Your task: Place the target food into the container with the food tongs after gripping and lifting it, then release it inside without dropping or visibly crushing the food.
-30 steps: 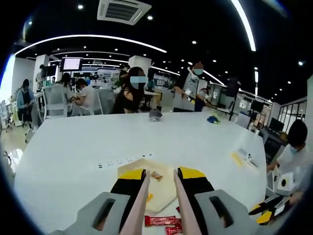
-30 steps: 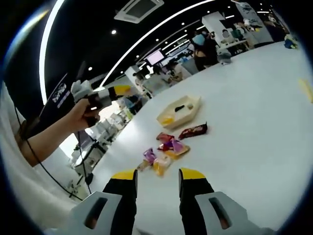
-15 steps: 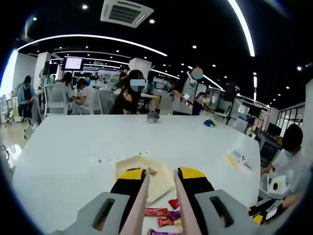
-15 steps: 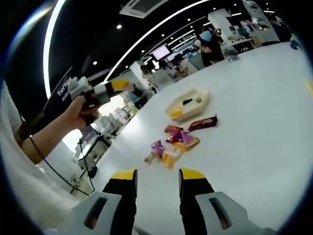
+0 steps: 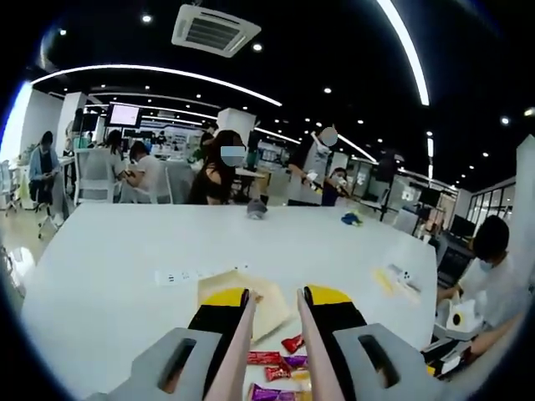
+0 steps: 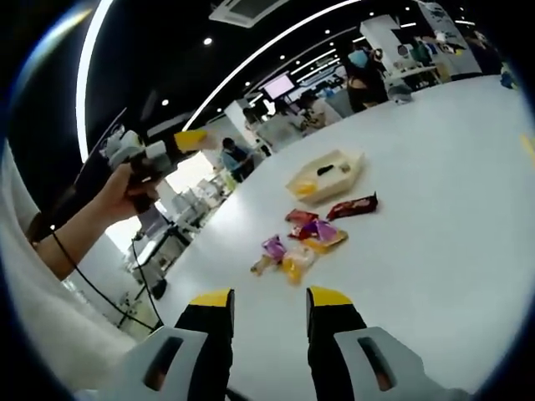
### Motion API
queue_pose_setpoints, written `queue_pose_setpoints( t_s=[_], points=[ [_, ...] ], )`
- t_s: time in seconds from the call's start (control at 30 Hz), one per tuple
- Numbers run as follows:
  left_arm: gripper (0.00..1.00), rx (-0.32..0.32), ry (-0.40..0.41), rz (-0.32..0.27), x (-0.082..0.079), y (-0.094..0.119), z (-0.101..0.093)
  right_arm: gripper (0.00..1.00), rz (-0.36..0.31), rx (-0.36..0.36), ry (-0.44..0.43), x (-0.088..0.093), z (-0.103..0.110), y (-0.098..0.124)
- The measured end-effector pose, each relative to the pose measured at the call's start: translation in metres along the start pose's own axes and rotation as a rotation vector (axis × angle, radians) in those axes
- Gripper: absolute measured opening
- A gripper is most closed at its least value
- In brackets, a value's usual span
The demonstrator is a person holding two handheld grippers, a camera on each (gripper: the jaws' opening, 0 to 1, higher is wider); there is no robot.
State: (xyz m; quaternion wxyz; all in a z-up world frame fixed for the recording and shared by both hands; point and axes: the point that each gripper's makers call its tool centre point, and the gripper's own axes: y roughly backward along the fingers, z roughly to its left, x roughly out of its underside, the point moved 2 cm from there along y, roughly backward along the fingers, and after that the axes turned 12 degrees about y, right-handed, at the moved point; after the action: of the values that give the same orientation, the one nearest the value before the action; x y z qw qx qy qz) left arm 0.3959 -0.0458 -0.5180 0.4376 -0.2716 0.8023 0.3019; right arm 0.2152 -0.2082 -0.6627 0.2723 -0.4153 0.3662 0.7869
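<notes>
The left gripper point(image 5: 273, 305) grasps pink food tongs point(image 5: 242, 334), raised above the white counter point(image 5: 125, 251); the right gripper point(image 6: 266, 302) hangs with its jaws released and nothing between them. The wrapped snacks point(image 6: 303, 242) lie in a loose cluster on the counter just beside the beige container point(image 6: 328, 175). They look light, crinkly and slippery, so a gentle hold across a packet's middle seems safest.

Left gripper point(image 5: 272, 311) raised, jaws closed on a pair of pinkish tongs point(image 5: 238, 351), tong arms slightly apart, right gripper point(image 6: 269, 306) held low, jaws parted with nothing between them, person's left hand point(image 6: 124, 185) gripping the left gripper's handle, forearm extended
</notes>
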Motion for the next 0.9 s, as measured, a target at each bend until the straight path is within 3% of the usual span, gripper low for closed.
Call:
queue_pose_setpoints(
  t_s=[0.17,0.27,0.37,0.47,0.63,0.9],
  points=[
    [0.25,0.010,-0.030,0.010,0.003,0.011,0.000,0.34,-0.023,-0.001,0.031,-0.010,0.001,-0.006],
    [0.25,0.007,-0.021,0.010,0.001,0.016,0.004,0.34,-0.020,0.020,-0.006,-0.008,-0.003,-0.008],
    [0.25,-0.001,-0.022,-0.010,-0.001,0.026,0.007,0.35,-0.011,0.004,0.020,-0.007,0.008,-0.009],
    [0.25,-0.007,0.000,-0.014,0.004,0.035,0.012,0.35,0.016,0.002,0.024,0.003,0.014,-0.009],
    [0.25,0.002,0.009,0.003,0.015,0.045,0.015,0.35,0.014,0.012,0.035,0.000,0.022,-0.009],
    [0.25,0.049,-0.029,0.019,0.019,0.055,0.019,0.36,-0.042,0.066,0.054,-0.003,0.033,-0.011]
  ],
)
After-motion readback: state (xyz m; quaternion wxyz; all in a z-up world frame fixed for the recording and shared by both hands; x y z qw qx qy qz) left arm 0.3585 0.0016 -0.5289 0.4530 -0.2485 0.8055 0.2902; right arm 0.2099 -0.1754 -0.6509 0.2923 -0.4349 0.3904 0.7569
